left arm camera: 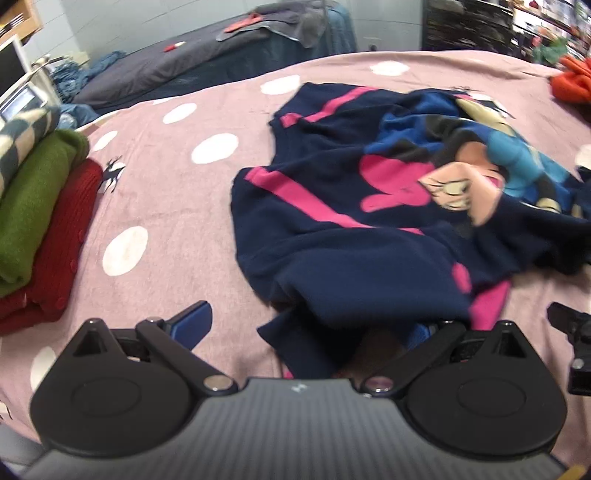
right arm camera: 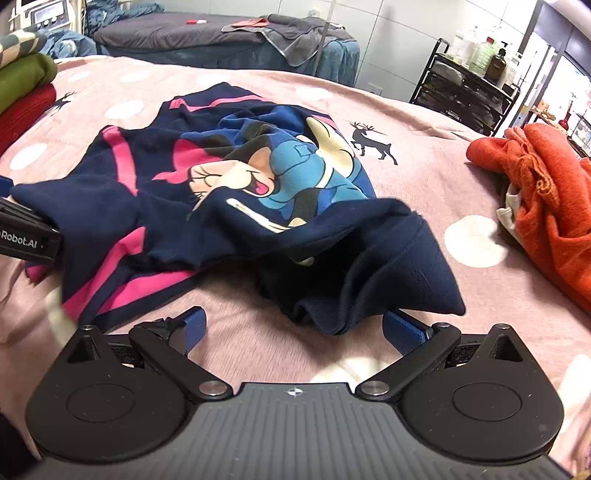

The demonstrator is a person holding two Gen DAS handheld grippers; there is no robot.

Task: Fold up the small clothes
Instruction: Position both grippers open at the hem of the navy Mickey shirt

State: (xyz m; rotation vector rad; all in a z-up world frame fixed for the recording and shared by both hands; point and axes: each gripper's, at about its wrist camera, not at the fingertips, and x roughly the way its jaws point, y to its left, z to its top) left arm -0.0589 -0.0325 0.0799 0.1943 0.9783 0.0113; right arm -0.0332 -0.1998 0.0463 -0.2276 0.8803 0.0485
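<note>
Lower middle of the left wrist view: left gripper (left arm camera: 310, 325), jaws spread to their widest, nothing clamped, with a loose navy hem draped over the gap and hiding the right-hand blue pad. Lower middle of the right wrist view: right gripper (right arm camera: 295, 326), equally wide, pads clear of cloth, a bunched navy fold lying just ahead between the fingers (right arm camera: 194, 326). Just beyond both, at centre frame: navy sweatshirt (right arm camera: 229, 192) with pink stripes and a cartoon print, crumpled and unfolded on the pink polka-dot blanket (right arm camera: 424, 155). At the left edge of the right wrist view, the other gripper's black body against the garment's pink-striped part. At the left edge of the left wrist view: folded stack (left arm camera: 40, 206), red at the bottom, green above, a checked piece on top. At the right edge of the right wrist view: heap of orange cloth (right arm camera: 546, 192), well apart from the sweatshirt. Printed on the blanket beside the garment: a dark deer figure (right arm camera: 373, 142). Farther back, top of frame: grey-covered bed (right arm camera: 207, 35) with a draped towel; upper right, black shelf rack (right arm camera: 465, 92) carrying bottles.
</note>
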